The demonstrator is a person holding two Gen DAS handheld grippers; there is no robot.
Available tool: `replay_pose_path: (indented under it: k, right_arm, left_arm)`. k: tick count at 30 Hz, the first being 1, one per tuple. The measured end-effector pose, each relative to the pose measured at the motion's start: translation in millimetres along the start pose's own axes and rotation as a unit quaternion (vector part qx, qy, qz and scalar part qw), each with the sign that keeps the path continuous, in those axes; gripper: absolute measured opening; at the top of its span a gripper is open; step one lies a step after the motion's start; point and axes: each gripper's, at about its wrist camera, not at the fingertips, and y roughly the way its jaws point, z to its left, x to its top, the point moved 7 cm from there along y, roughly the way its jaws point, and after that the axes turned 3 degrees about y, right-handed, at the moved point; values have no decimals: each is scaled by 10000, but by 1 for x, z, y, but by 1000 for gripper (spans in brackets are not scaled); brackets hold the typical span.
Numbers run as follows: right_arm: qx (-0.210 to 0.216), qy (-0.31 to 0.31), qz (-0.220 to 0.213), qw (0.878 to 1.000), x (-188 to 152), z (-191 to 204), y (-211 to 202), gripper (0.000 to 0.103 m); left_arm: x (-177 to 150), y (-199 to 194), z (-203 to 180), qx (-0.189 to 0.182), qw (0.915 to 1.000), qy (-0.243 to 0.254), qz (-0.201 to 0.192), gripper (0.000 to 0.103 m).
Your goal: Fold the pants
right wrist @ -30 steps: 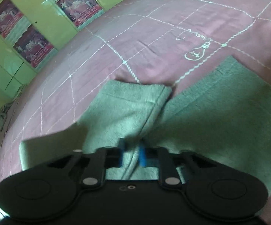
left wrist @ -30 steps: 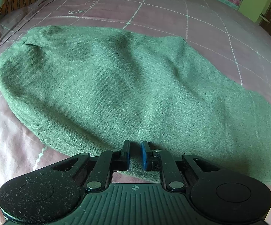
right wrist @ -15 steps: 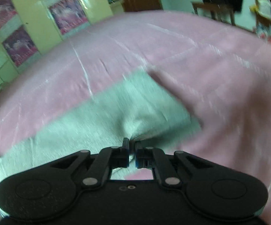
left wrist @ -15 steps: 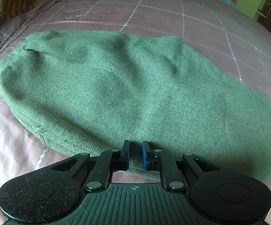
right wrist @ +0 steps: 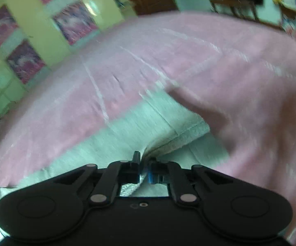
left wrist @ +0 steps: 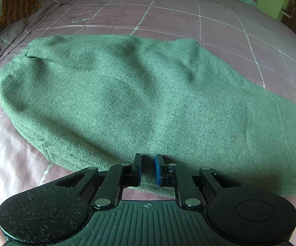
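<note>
Green pants [left wrist: 127,94] lie folded lengthwise on a pink bed, waist end at far left, legs running off to the right. My left gripper [left wrist: 148,169] rests at the near edge of the pants, its blue-padded fingers [left wrist: 158,170] narrowly apart with cloth between them. In the right wrist view, blurred by motion, my right gripper [right wrist: 145,169] is shut on a fold of the pants [right wrist: 168,131] near the hem and holds it lifted above the bed.
The pink bedsheet [left wrist: 189,18] with a white grid pattern spreads all around. A patterned orange cloth [left wrist: 15,6] lies at the far left corner. Yellow-green cupboards with pictures [right wrist: 25,41] and a wooden chair [right wrist: 234,6] stand beyond the bed.
My right gripper closed on the pant leg end and lifted it, swinging its view across the bed. My left gripper stayed at the near edge.
</note>
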Motion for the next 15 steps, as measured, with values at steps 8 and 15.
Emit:
replay_pose_path:
  k: [8,15]
  right_arm:
    - [-770,-381,223,9960,-15,-35,8,8]
    - [-950,-325,-370,9943,3,-30,-31,28]
  left_arm:
    - [0,0,-1,26,10000,63,-59,14]
    - [2,-5,1,-20,10000,-29,-55,14]
